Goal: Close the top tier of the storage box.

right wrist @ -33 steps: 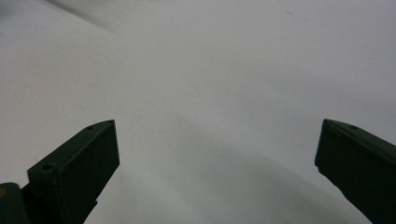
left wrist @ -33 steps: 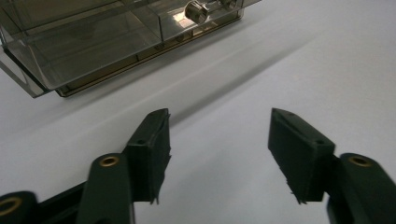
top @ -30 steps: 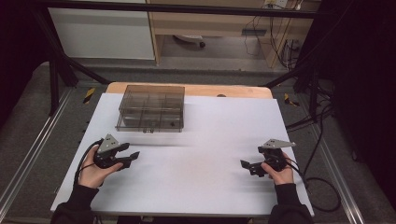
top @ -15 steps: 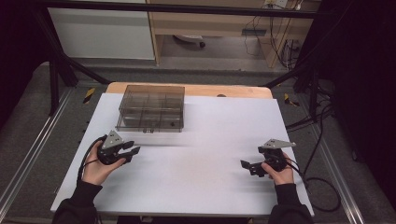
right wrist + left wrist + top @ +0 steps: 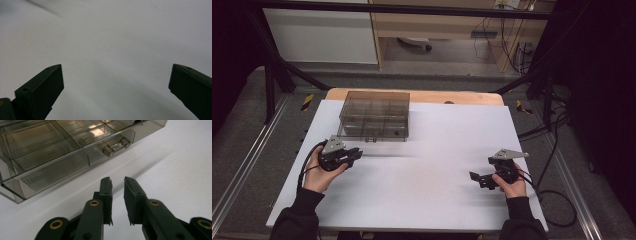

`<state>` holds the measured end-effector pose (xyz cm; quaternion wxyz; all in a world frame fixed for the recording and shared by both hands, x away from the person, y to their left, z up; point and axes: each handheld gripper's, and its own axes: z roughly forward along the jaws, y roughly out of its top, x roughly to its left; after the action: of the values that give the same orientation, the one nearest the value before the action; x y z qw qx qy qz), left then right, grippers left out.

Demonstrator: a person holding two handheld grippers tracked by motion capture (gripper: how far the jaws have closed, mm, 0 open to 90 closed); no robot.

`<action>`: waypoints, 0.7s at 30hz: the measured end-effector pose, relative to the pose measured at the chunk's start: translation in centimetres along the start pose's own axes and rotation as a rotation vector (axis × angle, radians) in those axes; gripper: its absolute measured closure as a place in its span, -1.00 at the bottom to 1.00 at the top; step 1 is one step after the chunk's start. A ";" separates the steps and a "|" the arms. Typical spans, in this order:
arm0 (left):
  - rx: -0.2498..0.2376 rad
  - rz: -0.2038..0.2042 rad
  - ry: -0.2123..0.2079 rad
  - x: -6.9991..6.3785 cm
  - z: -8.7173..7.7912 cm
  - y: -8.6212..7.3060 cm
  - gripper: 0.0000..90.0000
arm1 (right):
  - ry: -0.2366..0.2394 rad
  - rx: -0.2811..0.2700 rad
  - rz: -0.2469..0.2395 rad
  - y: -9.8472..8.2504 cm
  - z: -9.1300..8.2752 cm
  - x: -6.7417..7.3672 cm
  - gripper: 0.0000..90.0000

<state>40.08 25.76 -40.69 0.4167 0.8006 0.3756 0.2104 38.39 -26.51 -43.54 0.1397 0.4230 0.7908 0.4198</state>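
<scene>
1. Closing in on the smoky clear plastic drawer box (image 5: pixel 373 114) with the left gripper (image 5: pixel 356 153); jaws have just been closing, now narrowed to a small gap, nothing between the pads (image 5: pixel 106 195).
2. Resting the right gripper (image 5: pixel 476 178) low over the white table top (image 5: pixel 437 150), well apart from the box; jaws spread wide, nothing between them.
3. Judging the risk: with so narrow a gap, the jaws could miss the little bar handle (image 5: pixel 116 146) on the front of the box, or strike the drawer front instead of taking it.
4. Judging a second risk: the box looks light and stands free, so a push or a pull from one side could slide it on the smooth surface, because the right gripper is too far to steady it.
5. Placing the box: at the far left part of the table, touching the edge of the wooden board (image 5: pixel 452 96) behind.
6. Placing the handle: ahead of the left fingertips and a little to the right in the left gripper view, near but clearly apart, not touched.
</scene>
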 end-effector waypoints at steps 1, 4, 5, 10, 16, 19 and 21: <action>0.000 -0.002 -0.003 0.0 0.0 0.0 0.73 | 0.000 -0.001 0.002 0.0 0.0 0.0 -0.99; -0.003 -0.004 0.000 0.1 0.2 0.1 0.78 | 0.000 0.000 0.000 0.0 0.0 0.0 -0.99; -0.005 -0.008 0.002 0.2 0.2 0.1 0.80 | 0.000 0.001 -0.001 0.0 0.0 0.0 -0.99; -0.004 -0.013 0.001 0.4 0.6 0.1 0.91 | 0.000 0.002 0.000 0.0 0.1 0.0 -0.99; -0.004 -0.018 -0.004 0.6 0.8 0.2 0.99 | 0.000 0.001 0.002 0.0 0.0 0.0 -0.98; -0.005 -0.020 -0.002 0.7 1.0 0.2 1.00 | -0.001 0.004 -0.001 -0.1 0.1 0.0 -0.98; -0.008 -0.025 -0.003 0.8 1.1 0.2 1.00 | 0.000 0.005 -0.005 -0.1 0.1 0.0 -0.98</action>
<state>41.38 25.71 -41.10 0.4232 0.7945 0.3840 0.2055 38.39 -26.46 -43.65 0.1396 0.4212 0.7929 0.4176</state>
